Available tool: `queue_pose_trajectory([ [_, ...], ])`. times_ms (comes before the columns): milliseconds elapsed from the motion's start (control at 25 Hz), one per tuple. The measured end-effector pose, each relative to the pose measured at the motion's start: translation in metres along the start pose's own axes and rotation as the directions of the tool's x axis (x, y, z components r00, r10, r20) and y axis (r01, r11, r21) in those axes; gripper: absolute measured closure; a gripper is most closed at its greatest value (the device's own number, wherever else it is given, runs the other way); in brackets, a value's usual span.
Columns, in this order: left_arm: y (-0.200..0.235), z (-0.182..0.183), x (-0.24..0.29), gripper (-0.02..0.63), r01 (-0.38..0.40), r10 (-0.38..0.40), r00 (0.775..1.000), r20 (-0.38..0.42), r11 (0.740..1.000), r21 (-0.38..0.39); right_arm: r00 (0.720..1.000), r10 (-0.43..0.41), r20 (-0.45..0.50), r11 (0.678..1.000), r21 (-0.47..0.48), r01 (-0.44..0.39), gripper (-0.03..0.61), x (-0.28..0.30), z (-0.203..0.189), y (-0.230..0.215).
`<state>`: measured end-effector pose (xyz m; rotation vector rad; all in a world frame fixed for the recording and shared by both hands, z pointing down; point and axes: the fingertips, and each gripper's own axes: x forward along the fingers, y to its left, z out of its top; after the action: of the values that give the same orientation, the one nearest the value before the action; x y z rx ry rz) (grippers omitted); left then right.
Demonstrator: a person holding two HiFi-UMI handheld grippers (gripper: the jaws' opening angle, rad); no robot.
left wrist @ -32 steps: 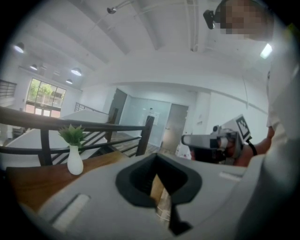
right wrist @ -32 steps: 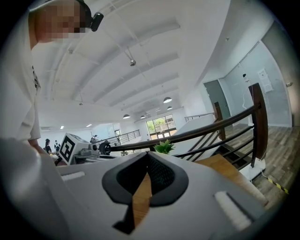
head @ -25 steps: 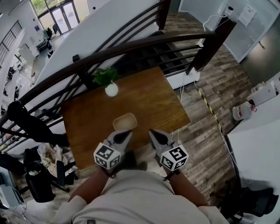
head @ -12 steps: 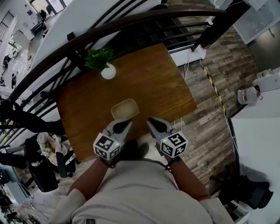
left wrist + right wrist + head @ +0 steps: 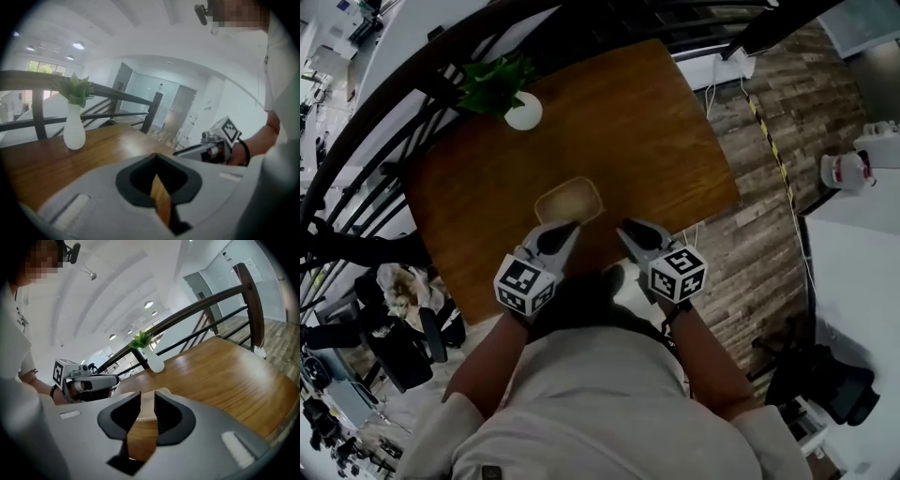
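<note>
Tan shallow wooden dish point(image 5: 568, 201) sits on the brown table point(image 5: 666, 122) just ahead of both grippers, its contents too dim to tell. The left gripper point(image 5: 156, 158) is closed and empty. The right gripper point(image 5: 147, 398) is slightly parted. A white vase point(image 5: 523, 112) holds green leaves point(image 5: 492, 80).

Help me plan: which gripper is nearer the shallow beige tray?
Left. The left gripper hovers at the shallow beige tray's near edge; the right gripper lies off its near-right corner.

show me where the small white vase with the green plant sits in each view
Head view: small white vase holding a green plant, upper left.
Left gripper view: vase at left, mid-height.
Right gripper view: vase just above centre.
Shared landmark: the dark railing right behind it.
</note>
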<state>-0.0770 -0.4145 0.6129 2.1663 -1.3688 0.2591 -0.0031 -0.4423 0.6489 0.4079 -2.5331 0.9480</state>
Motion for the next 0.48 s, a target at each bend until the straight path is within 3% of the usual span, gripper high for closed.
queue_pose_trajectory([
  [480,0.048,-0.043,0.031,0.611,0.03,-0.034,0.996,-0.087,0.999,-0.037,0.993,0.07,-0.095,0.991,0.124,-0.058,0.482,0.067,-0.048,-0.049],
])
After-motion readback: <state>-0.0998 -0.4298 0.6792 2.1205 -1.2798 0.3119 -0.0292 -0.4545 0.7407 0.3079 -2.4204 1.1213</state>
